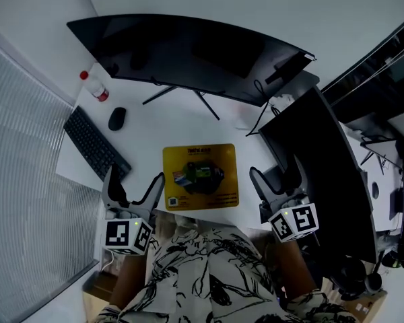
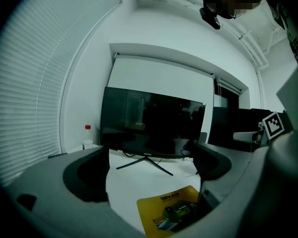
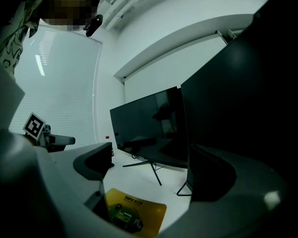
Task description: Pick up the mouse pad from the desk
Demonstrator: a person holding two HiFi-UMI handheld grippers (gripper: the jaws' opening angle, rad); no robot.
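A yellow mouse pad (image 1: 200, 175) with a dark printed picture lies flat on the white desk (image 1: 182, 126), near its front edge. The pad shows low in the left gripper view (image 2: 171, 213) and in the right gripper view (image 3: 135, 211). My left gripper (image 1: 133, 184) hovers open at the pad's left, nothing between its jaws. At the pad's right, my right gripper (image 1: 277, 173) is open too, and empty. Both are held above the desk's front edge, apart from the pad.
A curved monitor (image 1: 188, 52) on a thin stand spans the back. A second dark monitor (image 1: 323, 160) stands at the right. A keyboard (image 1: 94, 143), a black mouse (image 1: 117, 118) and a red-capped bottle (image 1: 95, 86) sit at the left. Window blinds (image 1: 27, 180) run along the left.
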